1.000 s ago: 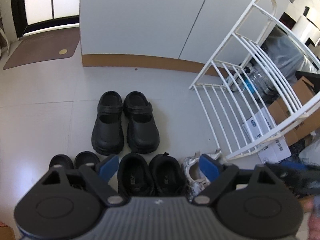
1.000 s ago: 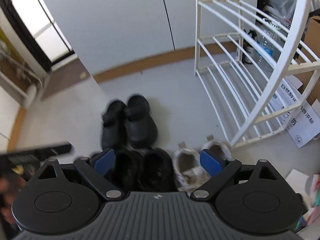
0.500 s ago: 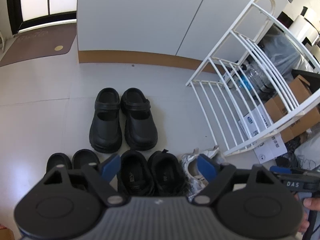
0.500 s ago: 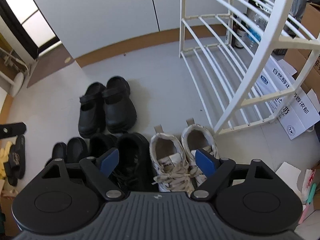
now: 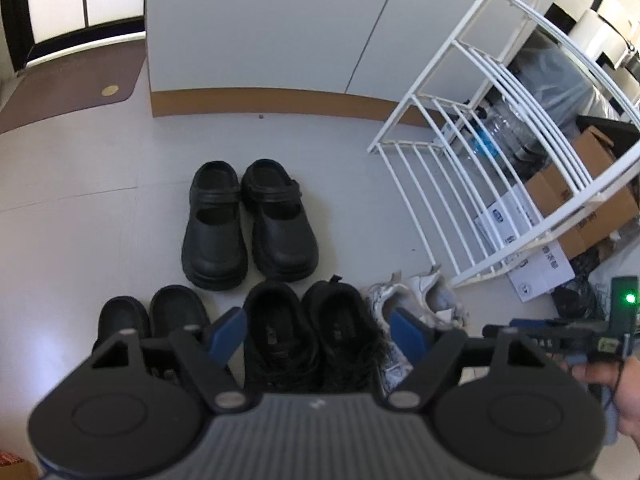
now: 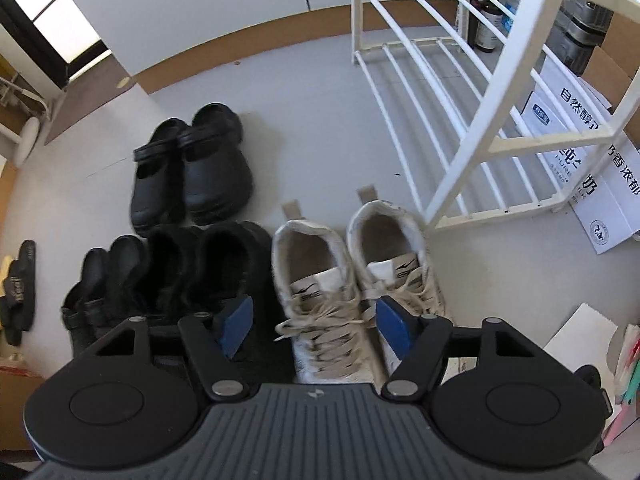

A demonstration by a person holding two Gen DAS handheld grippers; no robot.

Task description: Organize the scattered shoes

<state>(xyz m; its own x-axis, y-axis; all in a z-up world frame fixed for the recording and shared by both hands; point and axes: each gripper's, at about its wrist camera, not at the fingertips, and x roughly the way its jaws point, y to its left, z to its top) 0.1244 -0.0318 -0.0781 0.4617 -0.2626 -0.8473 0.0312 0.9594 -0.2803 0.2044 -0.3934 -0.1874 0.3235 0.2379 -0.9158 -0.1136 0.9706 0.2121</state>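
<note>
1. White sneakers (image 6: 352, 272) on floor (image 6: 320, 128), near row, right of black fur shoes (image 6: 208, 272); black clogs (image 5: 248, 220) farther.
2. White rack (image 6: 472, 92) far right.
3. Left claw (image 5: 320, 334) & right claw (image 6: 316, 324) wide, empty.

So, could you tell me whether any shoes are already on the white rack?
No, the white rack has bare shelves, and the white sneakers sit on the floor beside it.

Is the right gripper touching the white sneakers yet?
Cannot tell. In the right wrist view the right gripper, open, frames the white sneakers from above; its height over them is unclear.
</note>
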